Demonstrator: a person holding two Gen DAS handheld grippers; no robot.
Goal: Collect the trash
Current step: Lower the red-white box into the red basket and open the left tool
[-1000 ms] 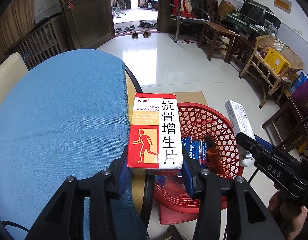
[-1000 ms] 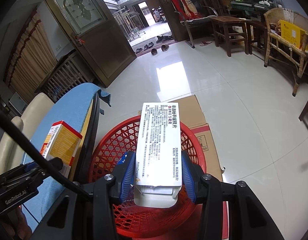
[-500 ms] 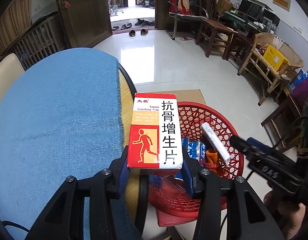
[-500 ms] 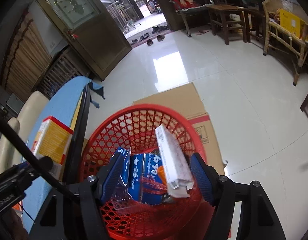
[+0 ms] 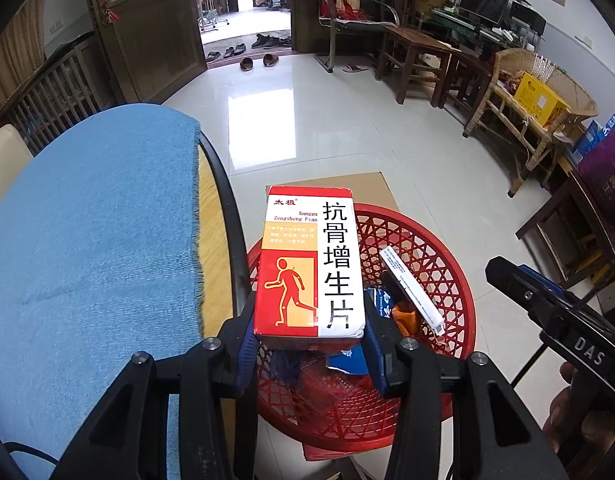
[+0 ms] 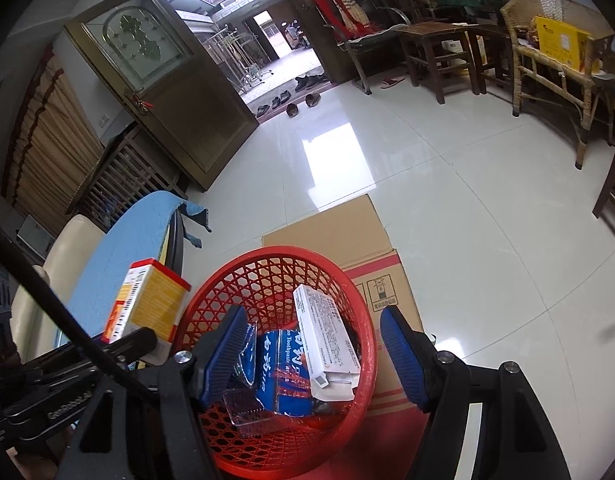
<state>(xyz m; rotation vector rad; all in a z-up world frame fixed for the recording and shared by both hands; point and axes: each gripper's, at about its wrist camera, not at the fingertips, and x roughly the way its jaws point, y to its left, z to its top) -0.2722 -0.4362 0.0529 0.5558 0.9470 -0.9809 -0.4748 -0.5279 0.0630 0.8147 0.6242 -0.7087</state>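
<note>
left gripper (image 5: 309, 340): jaws clamped on red box (image 5: 310, 262), over bin (image 5: 459, 280) rim | right gripper (image 6: 311, 354): jaws wide, empty; white box (image 6: 325, 334) in bin | your box: light stiff card, crushable; hold the long sides

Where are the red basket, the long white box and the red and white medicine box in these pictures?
red basket (image 6: 243, 276): right wrist view, on its lattice wall.
long white box (image 6: 325, 332): right wrist view, on its printed face.
red and white medicine box (image 5: 311, 264): left wrist view, on its front face.
</note>
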